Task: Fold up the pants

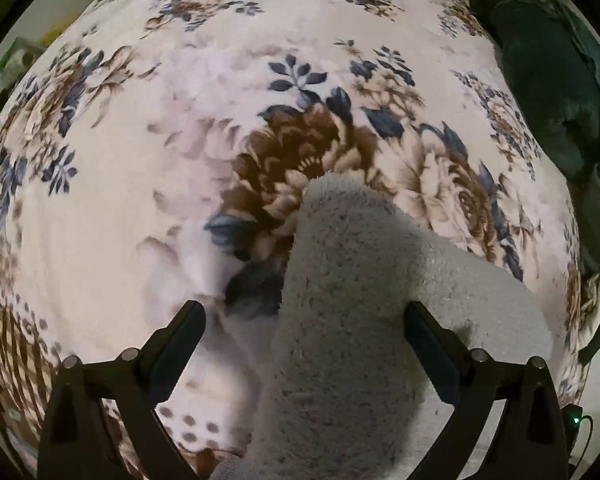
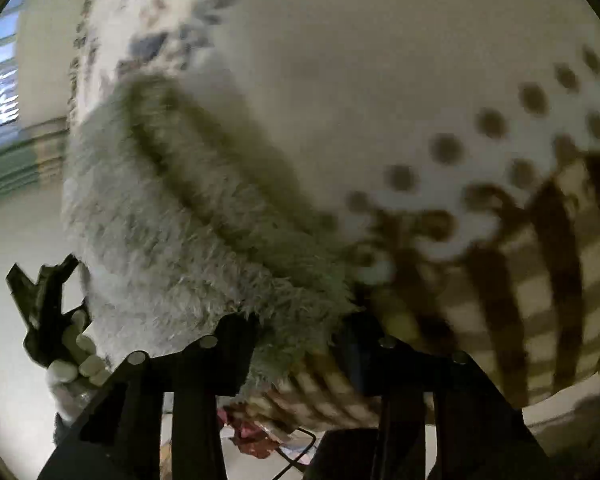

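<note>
Left hand-held gripper (image 1: 304, 320): jaws spread wide, fingers (image 1: 180, 344) at 7 and 5 o'clock of the view. A fold of the fuzzy grey-white pants (image 1: 340, 300) rises between them, near the right finger; no pinch seen, the cloth is not clamped.

Right hand-held gripper (image 2: 296, 344): view is blurred. Fingers (image 2: 228, 352) sit close together at 6 o'clock with shaggy pants (image 2: 180, 220) fabric bunched between them; it appears closed on the cloth, the contact itself half hidden by pile.

Pants lie on a floral blanket (image 1: 180, 160), cream with brown and blue-grey flowers. In the left view the garment runs from 6 o'clock up to the centre, ending over a large brown bloom. In the right view it stretches from 6 toward 10 o'clock.

Blanket border of brown dots and checks (image 2: 540, 280) shows at 3 to 4 o'clock in the right view.

Dark green cloth (image 1: 548, 92) bunched at 2 o'clock in the left view, at the blanket's edge.
</note>
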A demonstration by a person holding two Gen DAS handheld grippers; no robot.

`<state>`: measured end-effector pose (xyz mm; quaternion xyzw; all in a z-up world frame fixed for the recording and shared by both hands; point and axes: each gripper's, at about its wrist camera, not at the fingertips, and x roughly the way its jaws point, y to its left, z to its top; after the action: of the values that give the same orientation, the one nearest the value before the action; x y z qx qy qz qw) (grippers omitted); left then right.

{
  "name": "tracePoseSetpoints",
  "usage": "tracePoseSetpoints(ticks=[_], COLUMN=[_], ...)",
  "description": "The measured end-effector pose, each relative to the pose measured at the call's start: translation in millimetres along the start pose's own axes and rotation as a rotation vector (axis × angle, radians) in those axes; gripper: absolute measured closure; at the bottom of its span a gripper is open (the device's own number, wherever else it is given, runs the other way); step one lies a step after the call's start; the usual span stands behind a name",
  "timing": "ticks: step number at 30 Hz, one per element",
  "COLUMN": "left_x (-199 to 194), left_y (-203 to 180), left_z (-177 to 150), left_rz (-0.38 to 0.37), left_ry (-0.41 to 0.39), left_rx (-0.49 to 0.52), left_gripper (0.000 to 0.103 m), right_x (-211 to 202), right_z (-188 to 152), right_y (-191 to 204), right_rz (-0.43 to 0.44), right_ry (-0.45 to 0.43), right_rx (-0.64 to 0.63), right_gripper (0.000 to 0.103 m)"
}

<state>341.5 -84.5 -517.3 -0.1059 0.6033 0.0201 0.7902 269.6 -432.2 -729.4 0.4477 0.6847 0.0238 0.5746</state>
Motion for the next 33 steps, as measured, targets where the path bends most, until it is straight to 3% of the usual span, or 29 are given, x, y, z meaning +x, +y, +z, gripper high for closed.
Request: tracePoseSetpoints(ticks=[3, 6, 9, 12, 14, 15, 20, 23, 24, 26, 27, 28, 30, 33], left_x=[-30.3, -44.0, -36.2, -25.9, -19.6, -15.5, 11.6, 23.0, 20.1, 2.8, -5.7, -17.1, -30.1, -23.6], left_y=[-10.0, -14.0, -11.4, -7.7, -5.0, -3.4, 11.1, 24.0, 26.9, 29.6, 29.4, 28.7, 28.5, 27.0], left_z=[0.2, 4.2, 11.6, 18.2, 19.3, 19.8, 17.9, 17.4, 17.5, 14.3, 11.0, 3.4, -12.4, -38.1], left_rz=[-0.026, -0.066, -0.087, -0.097, -0.102, -0.100, -0.084, -0.114, -0.135, -0.167, -0.185, -0.210, -0.242, -0.281], left_ry=[-0.071, -0.091, -0.072, -0.054, -0.039, -0.031, 0.019, 0.059, 0.059, 0.032, 0.020, 0.009, 0.005, 0.053], left_rx=[0.055, 0.061, 0.037, 0.011, 0.000, -0.005, -0.022, -0.091, -0.110, -0.120, -0.119, -0.116, -0.108, -0.096], left_gripper=[0.002, 0.001, 0.002, 0.002, 0.002, 0.002, 0.001, 0.001, 0.001, 0.002, 0.002, 0.002, 0.002, 0.002], right_x=[-15.4, -55.2, -69.7, -48.7, -26.0, -21.1, -37.0, -23.3, -22.5, -30.8, -41.2, -49.9, -62.2, -48.3], right_z=[4.8, 11.1, 36.6, 73.3, 90.8, 97.2, 97.0, 103.1, 104.2, 101.5, 95.7, 89.3, 72.8, 49.3], right_y=[22.6, 52.6, 69.6, 74.5, 76.5, 78.1, 102.2, 88.8, 87.2, 89.3, 90.9, 89.0, 80.1, 62.9], right_rz=[-0.009, -0.001, 0.084, 0.121, 0.138, 0.133, 0.063, 0.033, 0.034, 0.044, 0.046, 0.064, 0.103, 0.086], right_ry=[0.021, -0.077, -0.141, -0.105, -0.046, -0.053, -0.260, -0.189, -0.171, -0.160, -0.166, -0.173, -0.162, -0.080], right_rx=[-0.068, -0.142, -0.108, -0.042, -0.008, -0.009, -0.109, -0.083, -0.083, -0.092, -0.114, -0.135, -0.180, -0.205], right_gripper=[0.051, 0.037, 0.036, 0.036, 0.044, 0.073, 0.079, 0.079, 0.075, 0.055, 0.029, 0.010, 0.004, 0.004])
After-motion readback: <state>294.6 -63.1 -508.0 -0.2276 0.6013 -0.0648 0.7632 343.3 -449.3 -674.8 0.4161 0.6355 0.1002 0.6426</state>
